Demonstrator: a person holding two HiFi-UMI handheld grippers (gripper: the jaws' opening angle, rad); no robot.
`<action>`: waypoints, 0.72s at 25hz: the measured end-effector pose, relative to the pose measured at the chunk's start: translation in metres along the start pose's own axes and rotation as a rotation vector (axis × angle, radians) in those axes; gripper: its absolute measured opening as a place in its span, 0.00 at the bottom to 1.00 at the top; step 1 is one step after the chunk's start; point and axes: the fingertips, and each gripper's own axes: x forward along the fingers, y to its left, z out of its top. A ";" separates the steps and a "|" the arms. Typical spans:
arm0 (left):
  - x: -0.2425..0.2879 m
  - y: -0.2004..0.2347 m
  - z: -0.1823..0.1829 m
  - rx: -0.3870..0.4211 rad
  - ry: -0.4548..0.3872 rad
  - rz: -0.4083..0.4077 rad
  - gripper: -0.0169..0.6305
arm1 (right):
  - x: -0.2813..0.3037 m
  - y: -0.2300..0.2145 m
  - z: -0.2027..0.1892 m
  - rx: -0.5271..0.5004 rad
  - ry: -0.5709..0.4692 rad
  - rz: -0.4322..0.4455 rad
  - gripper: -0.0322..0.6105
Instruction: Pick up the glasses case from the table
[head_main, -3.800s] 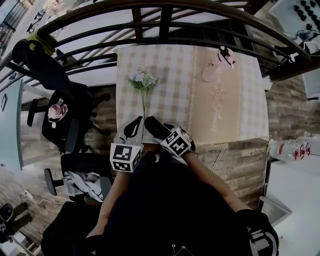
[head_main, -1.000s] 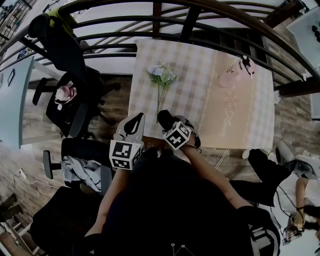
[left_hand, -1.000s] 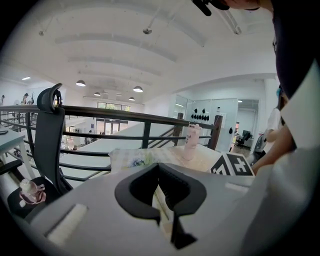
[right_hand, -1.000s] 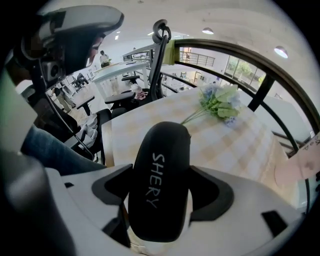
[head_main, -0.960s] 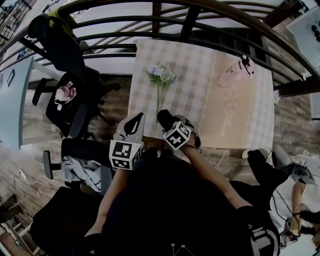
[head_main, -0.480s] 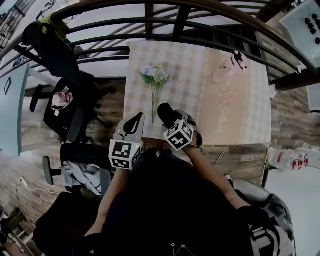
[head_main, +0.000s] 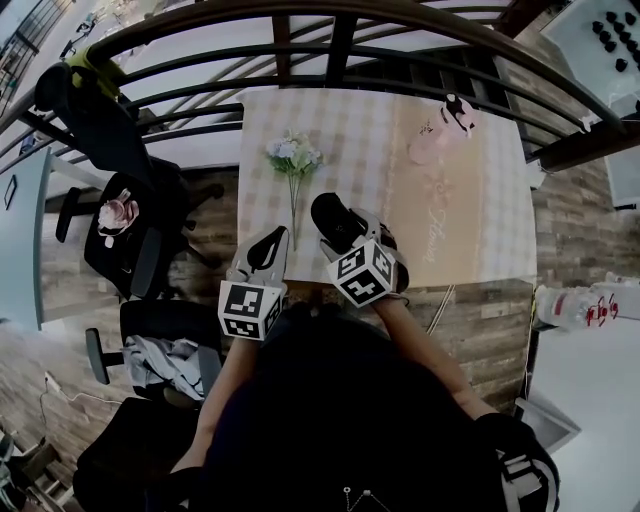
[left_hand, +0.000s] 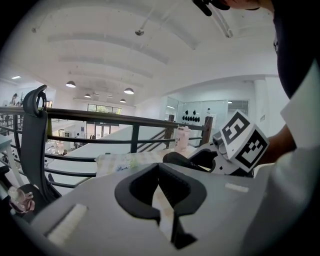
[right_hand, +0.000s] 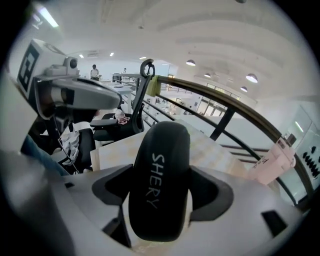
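Observation:
A black oval glasses case (right_hand: 161, 180) with "SHERY" printed on it sits clamped between the jaws of my right gripper (right_hand: 162, 192), lifted above the table. In the head view the glasses case (head_main: 335, 218) hangs over the near edge of the checked table (head_main: 350, 140), with the right gripper (head_main: 345, 232) behind it. My left gripper (head_main: 266, 250) is held at the table's near left corner, its jaws closed together with nothing between them. In the left gripper view the left gripper (left_hand: 161, 192) looks toward the right gripper's marker cube (left_hand: 241, 144).
A small bunch of flowers (head_main: 290, 160) lies on the table's left part. A pink bottle (head_main: 440, 130) lies at the far right on a beige runner (head_main: 440, 200). A dark railing (head_main: 330, 40) runs behind the table. Office chairs (head_main: 130, 200) stand to the left.
The right gripper with the glasses case has lifted slightly and shifted; the head camera swung a little. The left gripper has stayed in place.

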 end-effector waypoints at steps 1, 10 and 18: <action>0.001 -0.002 0.001 0.002 -0.003 -0.004 0.05 | -0.004 -0.003 0.002 0.002 -0.010 -0.008 0.58; 0.010 -0.015 0.011 0.038 -0.031 -0.037 0.05 | -0.041 -0.029 0.022 0.017 -0.098 -0.101 0.58; 0.015 -0.025 0.039 0.044 -0.080 -0.053 0.05 | -0.083 -0.060 0.045 0.055 -0.225 -0.220 0.58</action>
